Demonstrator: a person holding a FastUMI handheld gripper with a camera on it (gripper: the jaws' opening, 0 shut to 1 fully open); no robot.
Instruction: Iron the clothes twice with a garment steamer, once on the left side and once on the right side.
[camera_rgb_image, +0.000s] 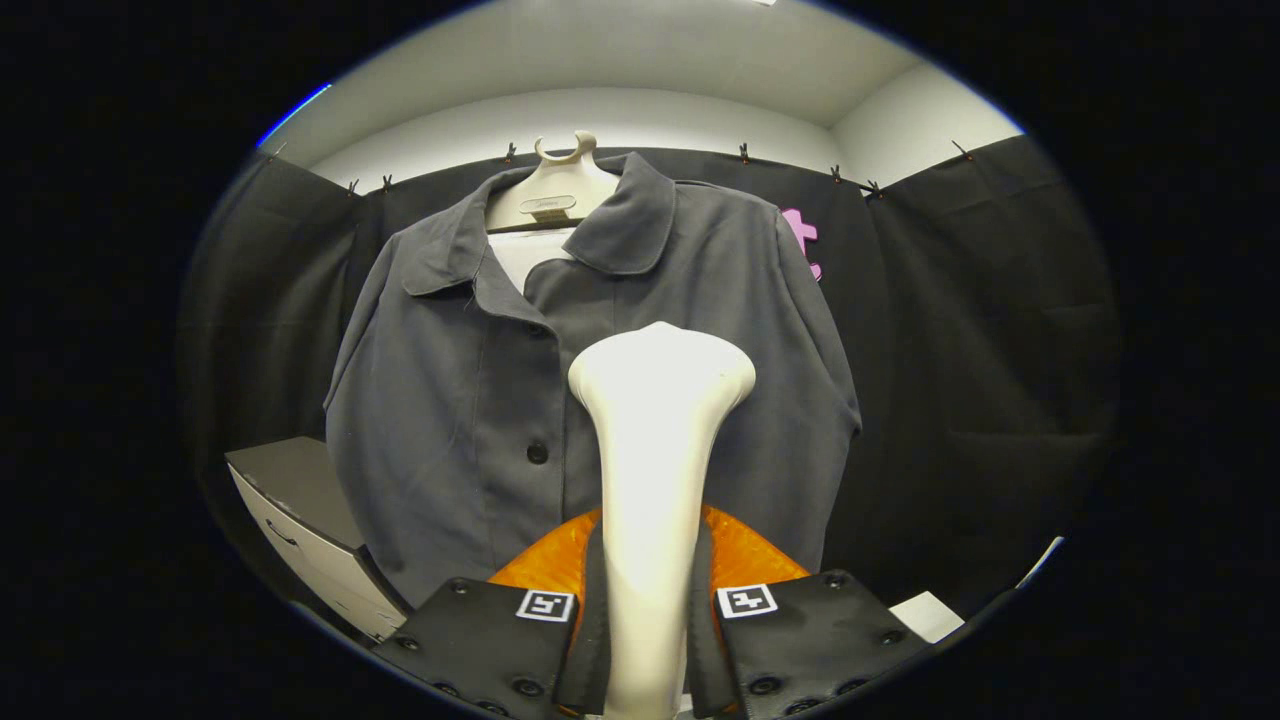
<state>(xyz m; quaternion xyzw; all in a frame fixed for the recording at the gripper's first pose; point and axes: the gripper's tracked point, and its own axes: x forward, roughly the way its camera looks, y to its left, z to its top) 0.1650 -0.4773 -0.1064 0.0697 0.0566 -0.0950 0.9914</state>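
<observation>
A dark grey button-up shirt (450, 400) hangs on a cream hanger (550, 195) in front of the black cloth wall, its collar open over a white inner layer. My gripper (647, 600) is shut on the white garment steamer (655, 430), both fingers pressing the sides of its handle. The steamer's wide head stands upright at the shirt's chest, just right of the button placket, and hides part of the right front panel. Whether the head touches the fabric I cannot tell. An orange part of the steamer (745, 555) shows behind the handle, just above the fingers.
A grey and white cabinet (300, 520) with a drawer handle stands low to the left of the shirt. A white sheet (925, 612) lies low on the right. Black cloth hangs clipped to a line all around, with a white wall above.
</observation>
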